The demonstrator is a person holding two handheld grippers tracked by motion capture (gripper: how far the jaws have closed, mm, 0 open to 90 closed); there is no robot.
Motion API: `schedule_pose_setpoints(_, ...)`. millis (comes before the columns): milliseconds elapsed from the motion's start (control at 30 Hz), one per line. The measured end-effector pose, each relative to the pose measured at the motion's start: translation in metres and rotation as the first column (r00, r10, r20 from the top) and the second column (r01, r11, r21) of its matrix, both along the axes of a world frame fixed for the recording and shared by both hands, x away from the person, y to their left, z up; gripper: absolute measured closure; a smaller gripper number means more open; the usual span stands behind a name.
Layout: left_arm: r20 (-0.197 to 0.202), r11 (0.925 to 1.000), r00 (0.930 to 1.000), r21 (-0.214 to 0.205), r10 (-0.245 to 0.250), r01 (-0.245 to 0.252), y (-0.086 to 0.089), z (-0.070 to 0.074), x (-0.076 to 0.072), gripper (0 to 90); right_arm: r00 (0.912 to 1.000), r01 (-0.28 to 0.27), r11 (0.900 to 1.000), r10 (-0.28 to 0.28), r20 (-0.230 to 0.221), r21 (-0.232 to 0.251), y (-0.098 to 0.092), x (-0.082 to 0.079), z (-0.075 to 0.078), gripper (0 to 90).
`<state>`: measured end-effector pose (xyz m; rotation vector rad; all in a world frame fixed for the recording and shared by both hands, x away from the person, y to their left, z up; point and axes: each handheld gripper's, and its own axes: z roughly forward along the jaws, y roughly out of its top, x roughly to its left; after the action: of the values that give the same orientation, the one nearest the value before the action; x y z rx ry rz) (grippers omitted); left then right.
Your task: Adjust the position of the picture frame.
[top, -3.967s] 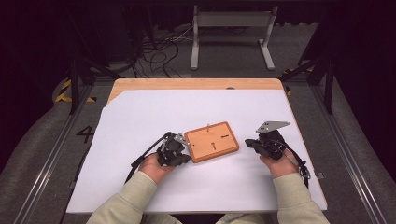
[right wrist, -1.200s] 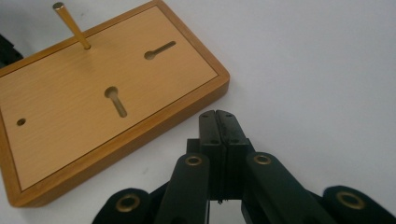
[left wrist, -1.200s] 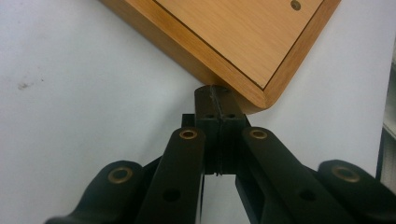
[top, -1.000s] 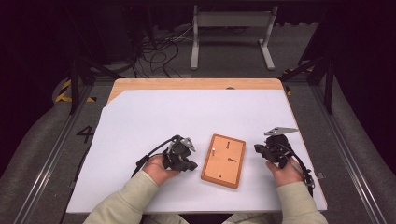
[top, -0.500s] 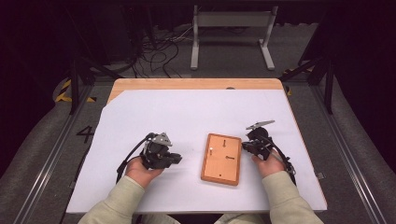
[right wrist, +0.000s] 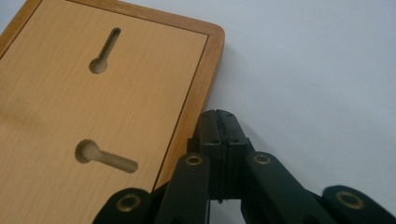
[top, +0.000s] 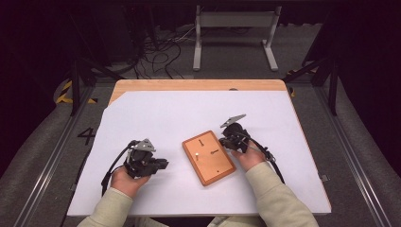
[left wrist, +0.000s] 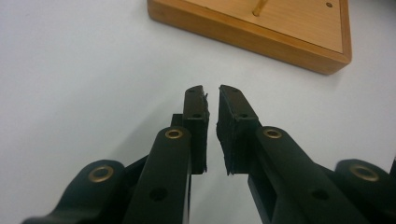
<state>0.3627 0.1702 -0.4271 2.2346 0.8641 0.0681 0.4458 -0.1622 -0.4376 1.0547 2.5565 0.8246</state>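
On the white surface (top: 156, 113), I run two hand-held grippers beside a wooden board (top: 208, 157).
Nearest me, the left hand-held gripper (top: 163, 165) has its jaws slightly apart, nothing between them, clear of the board. Farther off, the right hand-held gripper (top: 226, 140) has its jaws together, tips at the board's right edge.

The board (right wrist: 93, 107) is smooth, matt wood with a fine grain (its rim slightly darker). The table cover (top: 165, 113) looks like matt white paper. Both grippers' jaws are matt black plastic with brass-coloured rivets.
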Motion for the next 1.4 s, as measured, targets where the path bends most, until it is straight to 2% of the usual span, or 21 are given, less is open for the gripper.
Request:
schedule_pose_setpoints(33,-0.003,0.9999,0.9999,-0.01,0.013,-0.013,0.002,0.0,0.001,81.1,0.9998,-0.019,0.9998,0.019,0.01,-0.005,0.005,0.0,0.001,90.0)
schedule_pose_setpoints(100,-0.001,0.9982,0.9988,-0.034,0.05,-0.05,0.004,0.0,0.008,79.3,0.9993,-0.004,1.0,0.003,0.037,0.009,0.001,-0.005,0.011,90.0)
schedule_pose_setpoints(133,-0.001,0.9982,0.9988,-0.034,0.05,-0.05,0.004,0.0,0.008,79.4,0.9993,-0.004,1.0,0.003,0.037,0.009,0.001,-0.005,0.011,90.0)
schedule_pose_setpoints(167,-0.005,0.996,0.9974,-0.053,0.071,-0.071,0.005,0.0,0.014,79.4,0.9992,-0.002,0.9998,0.002,0.04,0.018,-0.002,-0.008,0.014,90.0)
schedule_pose_setpoints(233,0.014,0.9942,0.9955,-0.053,0.094,-0.093,0.003,0.001,0.024,80.3,0.9991,-0.016,0.9982,0.013,0.04,0.058,-0.014,-0.022,0.028,90.0)
schedule_pose_setpoints(300,0.012,0.9934,0.9946,-0.05,0.104,-0.103,-0.001,0.001,0.033,82.0,0.9971,-0.056,0.9953,0.051,0.056,0.08,-0.025,-0.039,0.038,90.0)
schedule_pose_setpoints(333,0.01,0.9938,0.9949,-0.049,0.1,-0.1,-0.003,0.0,0.037,82.5,0.9963,-0.07,0.9937,0.065,0.057,0.087,-0.029,-0.047,0.041,90.0)
schedule_pose_setpoints(367,0.01,0.9938,0.9949,-0.049,0.1,-0.1,-0.003,0.0,0.037,83.2,0.9963,-0.07,0.9937,0.065,0.057,0.087,-0.029,-0.047,0.041,90.0)
schedule_pose_setpoints(400,0.005,0.9933,0.9947,-0.055,0.102,-0.102,-0.004,0.0,0.039,83.2,0.9951,-0.089,0.9921,0.084,0.053,0.089,-0.034,-0.058,0.045,90.0)
schedule_pose_setpoints(533,0.026,0.9946,0.9955,-0.051,0.092,-0.09,-0.01,0.005,0.048,84.0,0.9924,-0.123,0.989,0.122,0.021,0.083,-0.043,-0.082,0.041,90.0)
schedule_pose_setpoints(633,0.012,0.992,0.9945,-0.073,0.104,-0.103,-0.009,0.005,0.053,84.0,0.9884,-0.149,0.9872,0.151,-0.019,0.056,-0.041,-0.095,0.028,90.0)
schedule_pose_setpoints(700,0.018,0.993,0.9946,-0.061,0.103,-0.101,-0.009,0.006,0.057,84.0,0.9847,-0.167,0.9855,0.168,-0.045,0.032,-0.038,-0.097,0.022,90.0)
schedule_pose_setpoints(833,0.026,0.9924,0.9937,-0.06,0.109,-0.108,-0.009,0.007,0.059,83.9,0.98,-0.18,0.9834,0.181,-0.083,0.017,-0.033,-0.096,0.014,90.0)
schedule_pose_setpoints(867,0.022,0.9925,0.9939,-0.059,0.108,-0.107,-0.009,0.006,0.059,83.8,0.9791,-0.185,0.9824,0.186,-0.081,0.027,-0.033,-0.095,0.013,90.0)
schedule_pose_setpoints(933,0.017,0.993,0.9941,-0.051,0.107,-0.106,-0.009,0.005,0.06,83.4,0.9798,-0.179,0.983,0.182,-0.083,0.04,-0.033,-0.093,0.014,90.0)
schedule_pose_setpoints(1033,0.023,0.9926,0.9935,-0.051,0.111,-0.11,-0.007,0.005,0.059,82.8,0.9773,-0.182,0.9832,0.182,-0.109,0.004,-0.032,-0.095,0.014,90.0)
schedule_pose_setpoints(1100,0.017,0.9919,0.9932,-0.055,0.116,-0.114,-0.006,0.005,0.058,82.8,0.9743,-0.19,0.9818,0.19,-0.121,0.011,-0.033,-0.094,0.013,90.0)
schedule_pose_setpoints(1167,0.015,0.9923,0.9933,-0.049,0.115,-0.114,-0.005,0.004,0.058,82.5,0.9755,-0.184,0.9829,0.184,-0.121,0.011,-0.032,-0.093,0.014,90.0)
schedule_pose_setpoints(1233,0.015,0.9922,0.9931,-0.048,0.116,-0.116,-0.004,0.004,0.058,82.1,0.9728,-0.196,0.9807,0.193,-0.128,-0.004,-0.031,-0.094,0.014,90.0)
schedule_pose_setpoints(1300,0.011,0.9914,0.9926,-0.052,0.121,-0.12,-0.003,0.004,0.058,82.1,0.9643,-0.222,0.975,0.216,-0.152,-0.018,-0.03,-0.095,0.013,90.0)
schedule_pose_setpoints(1400,0.013,0.9921,0.9931,-0.048,0.116,-0.115,-0.004,0.004,0.058,82.1,0.9587,-0.226,0.9729,0.213,-0.189,-0.05,-0.026,-0.094,0.009,90.0)
